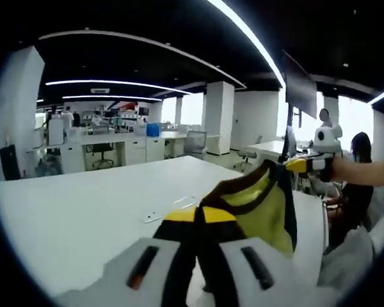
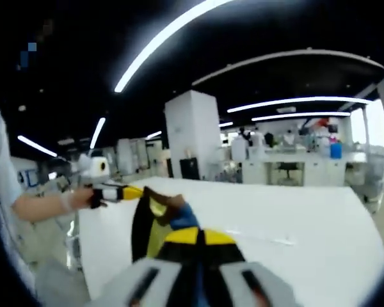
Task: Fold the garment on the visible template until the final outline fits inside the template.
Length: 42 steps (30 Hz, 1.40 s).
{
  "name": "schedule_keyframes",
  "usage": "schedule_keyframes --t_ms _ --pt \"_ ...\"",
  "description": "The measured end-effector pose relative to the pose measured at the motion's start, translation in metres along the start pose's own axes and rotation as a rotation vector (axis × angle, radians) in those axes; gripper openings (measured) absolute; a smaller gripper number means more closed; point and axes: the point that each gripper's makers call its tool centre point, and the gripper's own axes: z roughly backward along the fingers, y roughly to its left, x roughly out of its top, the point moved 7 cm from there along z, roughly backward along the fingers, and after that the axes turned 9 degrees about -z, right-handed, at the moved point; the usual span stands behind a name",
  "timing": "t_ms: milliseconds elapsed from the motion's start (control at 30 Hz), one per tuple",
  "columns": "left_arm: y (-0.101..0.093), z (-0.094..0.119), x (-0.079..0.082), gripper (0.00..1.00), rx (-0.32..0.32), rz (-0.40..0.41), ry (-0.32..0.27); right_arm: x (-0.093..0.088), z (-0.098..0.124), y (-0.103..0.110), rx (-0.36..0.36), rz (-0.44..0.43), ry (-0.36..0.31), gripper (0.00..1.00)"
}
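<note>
A yellow and black garment (image 1: 262,204) hangs in the air over the white table (image 1: 83,211), stretched between both grippers. My left gripper (image 1: 200,215) is shut on one edge of it, with cloth running down between the yellow tips. My right gripper (image 1: 305,165), held in a person's hand, pinches the far edge. In the right gripper view the garment (image 2: 147,230) shows a blue patch near my right gripper (image 2: 198,237), which is shut on it. The left gripper (image 2: 125,192) grips the other end there. Faint pale marks (image 1: 169,211) lie on the tabletop (image 2: 294,204).
A person (image 1: 358,185) sits beyond the table's right edge, below a dark hanging monitor (image 1: 301,89). Desks, office chairs (image 1: 195,142) and a white pillar (image 1: 219,115) stand behind the table. A white pillar (image 2: 192,134) rises beyond the table's far edge.
</note>
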Motion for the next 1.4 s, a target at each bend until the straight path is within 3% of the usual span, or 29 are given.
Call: schedule_keyframes --t_ms 33,167,333,567,633,667,767,1000,1200,1400 --pt "0.007 -0.008 -0.008 0.00 -0.008 0.032 0.022 -0.003 -0.010 -0.006 -0.004 -0.008 0.007 0.00" --pt "0.022 -0.041 -0.036 0.00 0.000 0.023 0.100 -0.016 -0.039 -0.036 -0.040 -0.020 0.054 0.00" --pt "0.046 -0.083 -0.072 0.00 0.017 0.077 0.170 -0.043 -0.075 -0.079 -0.098 -0.056 0.146 0.00" --pt "0.058 -0.129 -0.117 0.00 0.003 0.101 0.261 -0.082 -0.106 -0.124 -0.160 -0.124 0.240 0.00" --pt "0.057 -0.135 -0.127 0.00 0.002 0.132 0.287 -0.099 -0.114 -0.139 -0.172 -0.175 0.327 0.00" --pt "0.053 -0.138 -0.132 0.00 0.000 0.166 0.299 -0.104 -0.118 -0.146 -0.187 -0.174 0.318 0.00" --pt "0.062 -0.152 -0.149 0.00 -0.003 0.143 0.329 -0.123 -0.127 -0.161 -0.214 -0.228 0.341 0.00" --pt "0.071 -0.164 -0.179 0.00 0.013 0.204 0.382 -0.143 -0.138 -0.159 -0.230 -0.260 0.355 0.00" --pt "0.071 -0.165 -0.189 0.00 0.019 0.195 0.398 -0.160 -0.146 -0.166 -0.249 -0.277 0.402 0.00" --pt "0.063 -0.166 -0.191 0.00 0.019 0.178 0.411 -0.161 -0.146 -0.165 -0.250 -0.267 0.417 0.00"
